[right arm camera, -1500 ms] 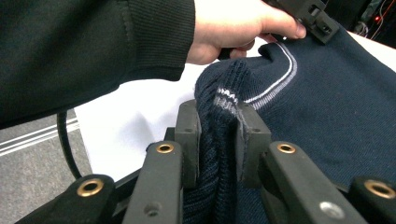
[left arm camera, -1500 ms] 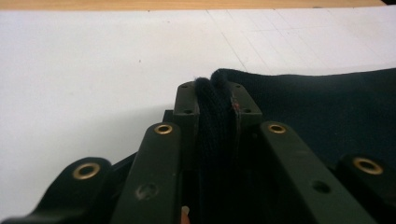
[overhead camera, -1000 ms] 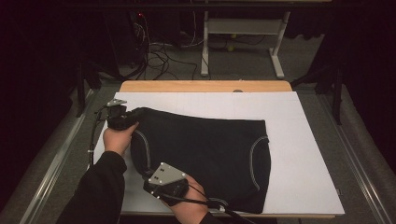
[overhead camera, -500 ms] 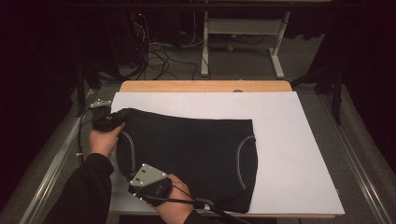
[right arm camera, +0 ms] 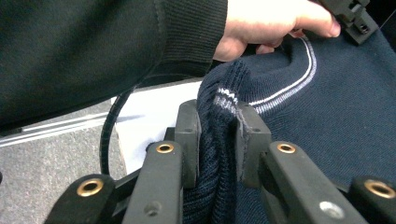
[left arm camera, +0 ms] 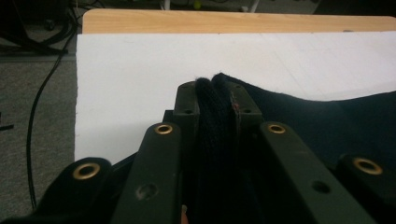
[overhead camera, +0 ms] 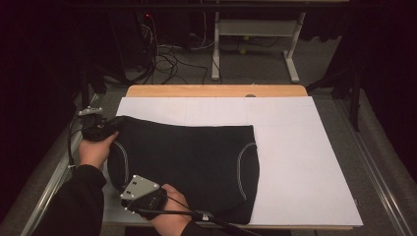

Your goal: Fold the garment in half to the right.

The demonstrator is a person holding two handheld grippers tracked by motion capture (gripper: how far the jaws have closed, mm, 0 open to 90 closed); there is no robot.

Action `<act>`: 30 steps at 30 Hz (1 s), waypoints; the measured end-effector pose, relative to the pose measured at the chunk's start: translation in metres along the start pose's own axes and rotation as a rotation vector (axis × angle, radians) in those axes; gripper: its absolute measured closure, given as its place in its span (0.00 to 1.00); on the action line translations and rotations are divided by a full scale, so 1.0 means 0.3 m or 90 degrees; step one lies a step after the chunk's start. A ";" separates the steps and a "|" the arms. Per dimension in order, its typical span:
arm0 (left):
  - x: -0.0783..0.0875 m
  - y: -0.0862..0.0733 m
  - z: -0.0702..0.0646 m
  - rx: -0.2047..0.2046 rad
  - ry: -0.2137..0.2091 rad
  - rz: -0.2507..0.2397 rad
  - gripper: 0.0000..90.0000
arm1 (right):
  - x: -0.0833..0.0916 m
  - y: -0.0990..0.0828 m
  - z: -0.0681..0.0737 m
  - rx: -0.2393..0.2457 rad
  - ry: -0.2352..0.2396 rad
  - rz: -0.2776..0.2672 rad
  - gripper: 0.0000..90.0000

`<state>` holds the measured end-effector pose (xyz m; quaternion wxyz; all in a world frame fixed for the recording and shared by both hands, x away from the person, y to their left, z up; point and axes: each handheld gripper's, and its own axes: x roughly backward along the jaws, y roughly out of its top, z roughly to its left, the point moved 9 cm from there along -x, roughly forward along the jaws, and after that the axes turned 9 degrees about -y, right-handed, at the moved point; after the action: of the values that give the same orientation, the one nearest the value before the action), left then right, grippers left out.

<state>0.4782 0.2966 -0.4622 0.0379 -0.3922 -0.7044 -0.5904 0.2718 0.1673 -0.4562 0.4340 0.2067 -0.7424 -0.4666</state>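
The dark knit garment [overhead camera: 187, 167] lies flat on the white-covered tabletop [overhead camera: 295, 147], its long axis running from 9 to 3 o'clock, with both tools at its 9 o'clock edge, the left tool [left arm camera: 215, 105] and the right tool [right arm camera: 217, 135] each pinching a fold of it.

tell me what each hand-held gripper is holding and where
Both hold the dark knit garment: the left hand-held gripper pinches its far left corner edge, the right hand-held gripper its near left striped edge.

White sheet [overhead camera: 295, 147] on wooden table [overhead camera: 216, 91], cables [overhead camera: 167, 54] on floor, white desk frame [overhead camera: 255, 29] behind
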 end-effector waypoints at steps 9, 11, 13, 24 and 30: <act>-0.007 0.057 -0.093 -0.008 -0.002 0.001 0.82 | 0.089 -0.010 -0.062 -0.010 -0.023 -0.025 0.83; -0.023 0.067 -0.126 -0.013 -0.005 0.006 0.82 | 0.114 -0.021 -0.080 -0.019 -0.030 -0.032 0.83; -0.042 0.070 -0.152 -0.017 -0.007 0.012 0.82 | 0.137 -0.033 -0.099 -0.027 -0.035 -0.038 0.83; -0.179 0.094 -0.340 -0.044 -0.031 0.035 0.82 | 0.263 -0.143 -0.211 -0.061 -0.072 -0.050 0.82; -0.249 0.097 -0.412 -0.043 -0.034 0.047 0.82 | 0.315 -0.213 -0.264 -0.076 -0.093 -0.039 0.82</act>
<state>0.4964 0.1520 -0.4404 0.0272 -0.4345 -0.6700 -0.6014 0.2810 0.0288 -0.4544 0.3761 0.1683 -0.7362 -0.5369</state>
